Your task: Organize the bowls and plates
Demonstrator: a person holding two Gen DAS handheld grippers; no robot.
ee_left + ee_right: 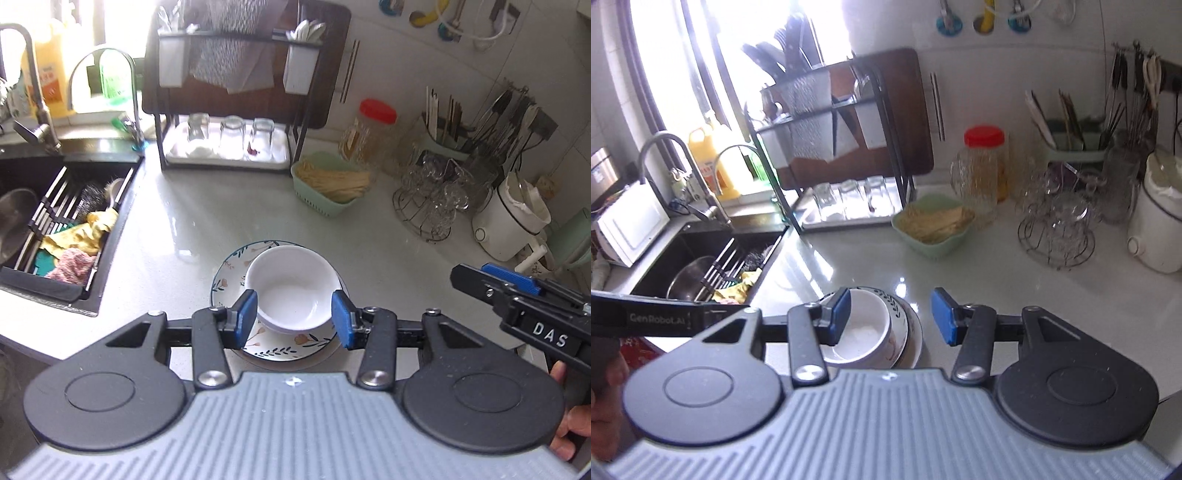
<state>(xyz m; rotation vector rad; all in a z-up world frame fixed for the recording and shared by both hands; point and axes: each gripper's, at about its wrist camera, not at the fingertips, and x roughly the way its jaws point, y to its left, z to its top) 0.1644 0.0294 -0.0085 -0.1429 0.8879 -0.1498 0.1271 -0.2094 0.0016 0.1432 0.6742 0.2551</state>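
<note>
A white bowl (291, 291) stands upright inside a plate with flowers and blue leaves (266, 343); the bowl is empty and smooth, with a plain rim. The plate has a dark blue-green rim and a pale inside with orange flowers. In the right wrist view this plate (899, 325) rests on a wider plain plate (918, 341), so the three make one stack. The stack stands on the pale countertop (184, 229) near its front edge, to the right of the sink corner, well apart from the back wall.

white bowl (862, 332) on stacked plates (908, 332), countertop (871, 258)
</note>
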